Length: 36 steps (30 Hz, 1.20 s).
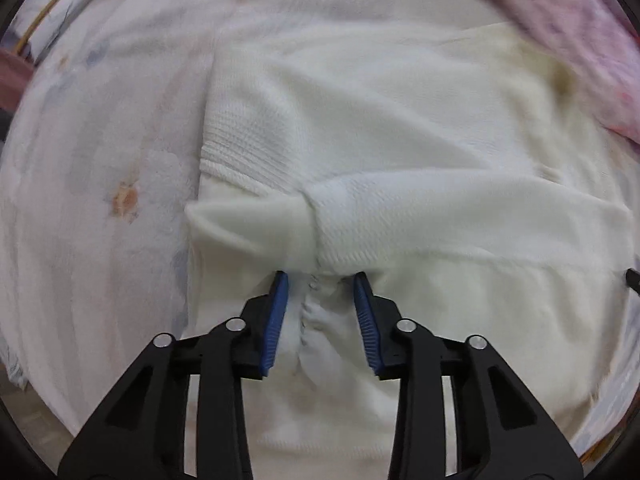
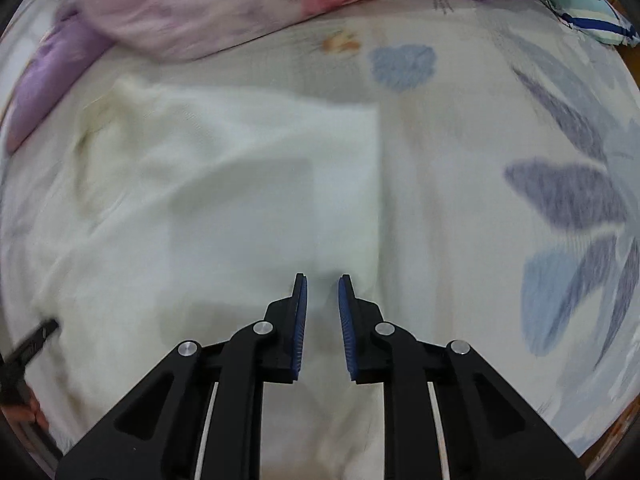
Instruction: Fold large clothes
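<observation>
A cream-white knit sweater (image 1: 360,120) lies spread on a bed, with one sleeve (image 1: 440,216) folded across its body and the ribbed cuff (image 1: 240,224) pointing left. My left gripper (image 1: 320,284) is open, its blue pads either side of a bunched fold of the sweater just below the sleeve. In the right wrist view the sweater (image 2: 220,184) fills the left and middle, and its straight right edge runs down the centre. My right gripper (image 2: 322,284) is open over that edge, with nothing held between the pads.
The sweater rests on a pale floral bedsheet (image 2: 500,160) with blue and purple leaf prints. A pink floral quilt (image 2: 240,4) is heaped along the far side, also at the top right of the left wrist view (image 1: 580,40). The other gripper's tip (image 2: 28,344) shows at the left edge.
</observation>
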{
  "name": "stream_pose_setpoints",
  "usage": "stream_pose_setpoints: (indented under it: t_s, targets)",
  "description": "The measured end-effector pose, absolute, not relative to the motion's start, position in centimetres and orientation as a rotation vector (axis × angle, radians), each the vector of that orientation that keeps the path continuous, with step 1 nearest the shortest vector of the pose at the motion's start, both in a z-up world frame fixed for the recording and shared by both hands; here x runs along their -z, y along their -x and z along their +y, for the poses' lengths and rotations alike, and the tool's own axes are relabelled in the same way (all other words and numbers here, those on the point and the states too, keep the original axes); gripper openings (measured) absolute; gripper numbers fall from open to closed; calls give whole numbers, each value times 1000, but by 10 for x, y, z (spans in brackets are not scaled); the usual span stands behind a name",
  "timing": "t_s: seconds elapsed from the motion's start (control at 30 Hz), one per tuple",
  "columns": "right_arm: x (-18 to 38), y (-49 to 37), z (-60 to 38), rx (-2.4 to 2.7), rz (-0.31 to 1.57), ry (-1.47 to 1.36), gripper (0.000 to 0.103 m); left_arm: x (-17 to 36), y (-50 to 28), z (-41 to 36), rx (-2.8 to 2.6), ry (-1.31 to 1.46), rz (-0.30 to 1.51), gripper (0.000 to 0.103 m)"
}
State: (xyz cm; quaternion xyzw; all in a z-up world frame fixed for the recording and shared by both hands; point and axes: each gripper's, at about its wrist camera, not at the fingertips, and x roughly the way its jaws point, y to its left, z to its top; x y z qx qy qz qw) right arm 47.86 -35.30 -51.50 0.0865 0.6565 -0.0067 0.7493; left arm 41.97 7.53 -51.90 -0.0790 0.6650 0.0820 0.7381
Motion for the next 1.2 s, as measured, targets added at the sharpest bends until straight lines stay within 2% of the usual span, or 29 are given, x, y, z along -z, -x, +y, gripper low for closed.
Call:
stream_pose_setpoints:
  t_s: [0.07, 0.17, 0.33, 0.47, 0.6, 0.7, 0.83, 0.9, 0.97, 1.1, 1.13, 1.2]
  targets:
    - [534, -499, -359, 8, 1451, -212, 12, 521, -430, 79, -183, 194, 1460, 35]
    - [528, -502, -363, -19, 1533, -221, 12, 518, -429, 76, -163, 171, 1489, 33]
    - [524, -419, -350, -106, 1724, -183, 12, 503, -386, 66, -157, 135, 1559, 34]
    - [535, -387, -372, -45, 1634, -364, 11, 522, -375, 74, -149, 222, 1544, 37]
    - [517, -378, -360, -42, 1664, -251, 11, 510, -369, 63, -146, 131, 1555, 38]
    - [538, -375, -366, -24, 1623, -320, 11, 520, -367, 66, -147, 171, 1514, 42]
    - [520, -378, -381, -15, 1616, -375, 11, 510, -353, 63, -170, 182, 1480, 42]
    - [507, -383, -387, -12, 1609, -367, 21, 501, -347, 59, -171, 167, 1490, 43]
    - [497, -391, -386, -9, 1560, -417, 52, 487, -342, 56, -176, 175, 1467, 43]
    - [463, -399, -378, -43, 1491, -406, 66, 464, -339, 56, -179, 221, 1455, 43]
    - [450, -398, -374, -46, 1466, -394, 74, 459, -336, 51, -174, 229, 1453, 43]
    - [432, -396, -370, -47, 1440, -379, 76, 445, -333, 43, -171, 230, 1453, 44]
